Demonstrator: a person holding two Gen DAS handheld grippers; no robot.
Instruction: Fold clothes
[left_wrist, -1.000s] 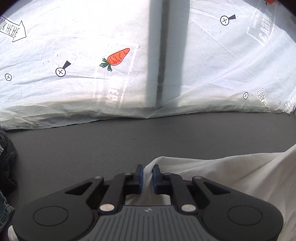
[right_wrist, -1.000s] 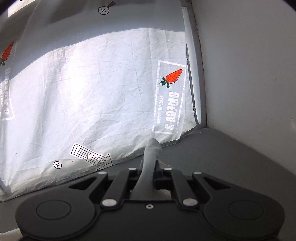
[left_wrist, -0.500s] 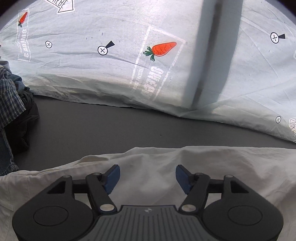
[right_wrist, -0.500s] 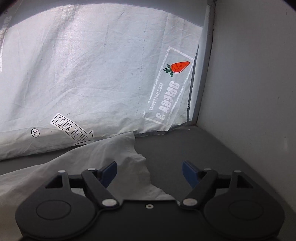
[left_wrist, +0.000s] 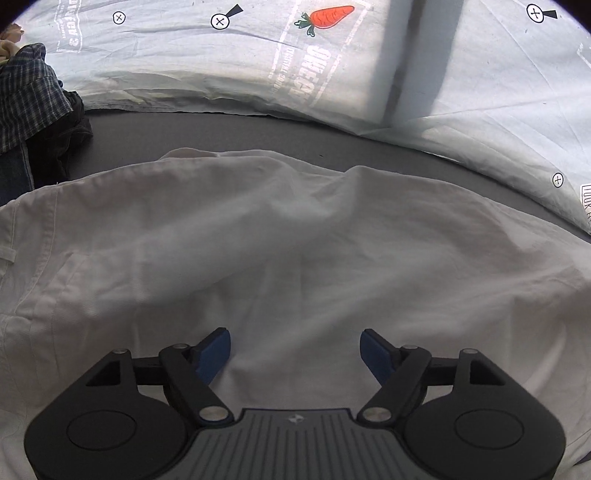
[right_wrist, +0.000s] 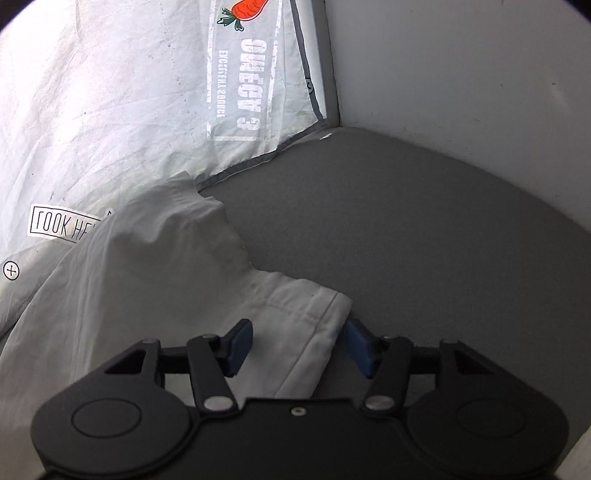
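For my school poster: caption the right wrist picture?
Right gripper open around a white garment's hemmed corner on the grey table.

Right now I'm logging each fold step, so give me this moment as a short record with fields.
garment: white cotton garment spread flat on the dark grey mat
left gripper: fingers wide apart above the cloth, just opened, nothing gripped
right gripper: fingers either side of the garment's hemmed corner, just narrowing, not yet pinching
backdrop: pale carrot-print sheet
left edge: heap of dark checked clothes
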